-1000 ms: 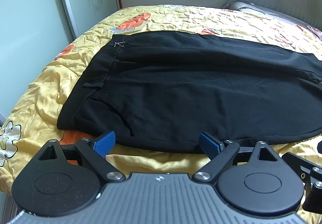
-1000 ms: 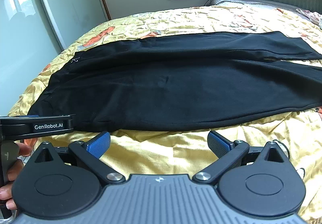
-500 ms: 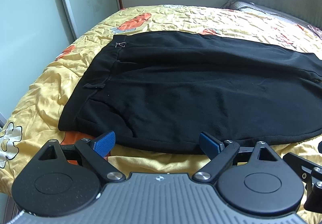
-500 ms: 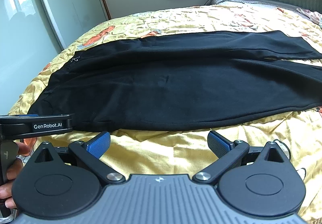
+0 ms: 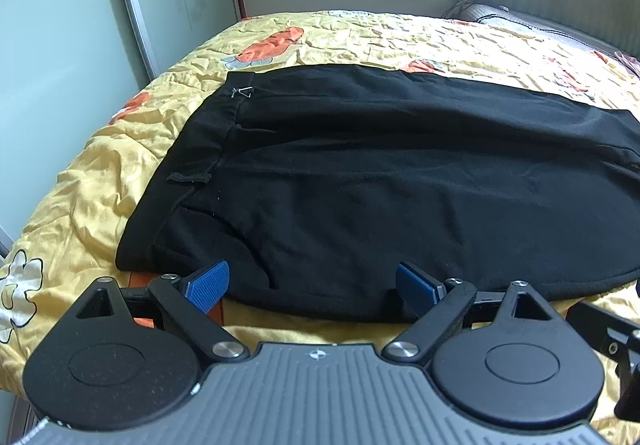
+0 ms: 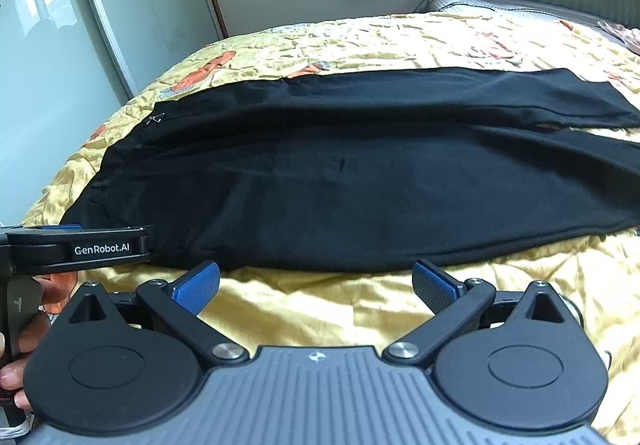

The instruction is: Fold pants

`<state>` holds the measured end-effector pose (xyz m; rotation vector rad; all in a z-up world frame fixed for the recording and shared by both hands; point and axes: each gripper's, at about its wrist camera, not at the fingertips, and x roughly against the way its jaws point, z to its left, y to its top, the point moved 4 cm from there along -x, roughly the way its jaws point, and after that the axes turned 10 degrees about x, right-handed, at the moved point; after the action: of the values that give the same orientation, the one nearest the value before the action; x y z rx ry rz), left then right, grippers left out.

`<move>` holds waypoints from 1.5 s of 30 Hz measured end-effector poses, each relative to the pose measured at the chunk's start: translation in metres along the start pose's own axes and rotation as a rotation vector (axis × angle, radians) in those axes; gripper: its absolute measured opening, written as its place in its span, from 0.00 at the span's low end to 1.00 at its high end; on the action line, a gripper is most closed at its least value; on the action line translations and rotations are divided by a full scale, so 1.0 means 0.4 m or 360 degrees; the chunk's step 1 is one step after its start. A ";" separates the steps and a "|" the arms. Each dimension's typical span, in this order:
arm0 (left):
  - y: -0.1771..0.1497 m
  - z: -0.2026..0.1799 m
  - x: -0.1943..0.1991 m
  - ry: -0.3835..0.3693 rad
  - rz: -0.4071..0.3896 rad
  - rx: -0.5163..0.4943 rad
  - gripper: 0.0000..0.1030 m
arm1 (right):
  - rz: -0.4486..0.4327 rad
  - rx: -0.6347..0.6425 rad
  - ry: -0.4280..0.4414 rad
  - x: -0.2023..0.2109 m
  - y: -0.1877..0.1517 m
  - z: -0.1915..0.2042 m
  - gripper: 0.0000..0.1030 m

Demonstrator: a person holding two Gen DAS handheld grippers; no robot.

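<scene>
Both tongs, the left gripper [image 5: 312,283] and the right gripper [image 6: 316,281], stay spread apart and empty at the near edge of the black pants [image 5: 380,181], which lie flat on the yellow bedspread [image 6: 320,305]; almost nothing has moved since a second ago, so no fold has begun.

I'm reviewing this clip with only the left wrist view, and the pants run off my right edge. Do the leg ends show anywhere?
Observer: Partly. In the right wrist view the far leg of the pants ends at a hem; the near leg runs off frame.
Operator: Are the legs stacked?
Observer: Not fully. Near that hem a strip of yellow bedspread shows between them.
Operator: Has the right gripper grabbed fabric?
Observer: No. The right gripper is open at the pants' near edge, holding nothing.
</scene>
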<state>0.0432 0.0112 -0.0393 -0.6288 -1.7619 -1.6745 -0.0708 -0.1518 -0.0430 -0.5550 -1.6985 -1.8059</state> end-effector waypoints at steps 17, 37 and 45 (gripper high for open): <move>0.106 0.079 -0.065 -0.0056 -0.0034 0.0170 0.86 | -0.0497 0.0775 0.0390 -0.107 0.353 0.033 1.00; 0.389 0.161 -0.255 -0.0040 0.0038 0.0366 0.88 | 0.0127 0.0905 0.0835 -0.785 0.621 0.077 0.62; 0.506 0.146 -0.376 -0.0088 0.0125 0.0481 0.88 | 0.0050 0.1137 0.0874 -0.743 0.595 0.122 0.11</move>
<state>0.2850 0.0974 -0.0057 -0.6014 -1.9528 -1.3145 0.3028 -0.0655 -0.0579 0.2034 -1.7456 -1.0593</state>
